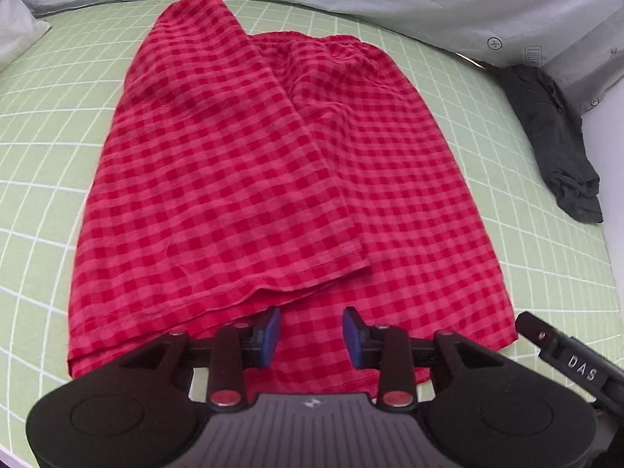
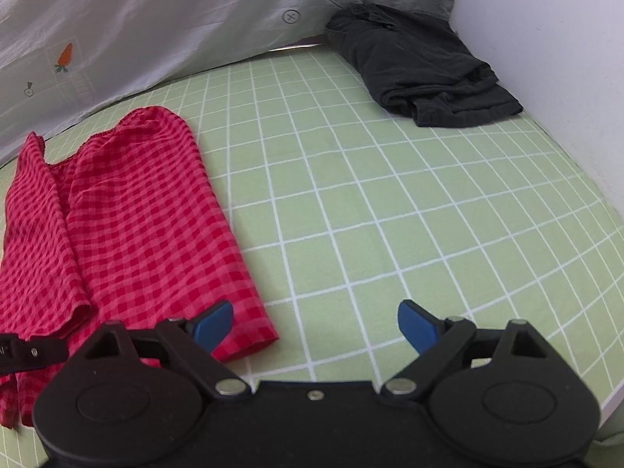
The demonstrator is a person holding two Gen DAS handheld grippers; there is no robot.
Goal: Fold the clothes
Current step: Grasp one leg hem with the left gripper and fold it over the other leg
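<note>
Red checked shorts (image 1: pixel 273 179) lie on the green grid sheet (image 1: pixel 46 156), waistband at the far end, with the left half folded over onto the right half. My left gripper (image 1: pixel 311 335) is open and empty just above the near hem. In the right wrist view the shorts (image 2: pixel 128 226) lie at the left. My right gripper (image 2: pixel 315 325) is wide open and empty, its left fingertip (image 2: pixel 212 321) over the shorts' near right corner, the right one over bare sheet.
A dark grey garment (image 2: pixel 421 66) lies crumpled at the far right against a white wall (image 2: pixel 546 58); it also shows in the left wrist view (image 1: pixel 553 136). A pale cloth with a carrot print (image 2: pixel 156 31) hangs along the back. A white cloth (image 1: pixel 19 31) lies far left.
</note>
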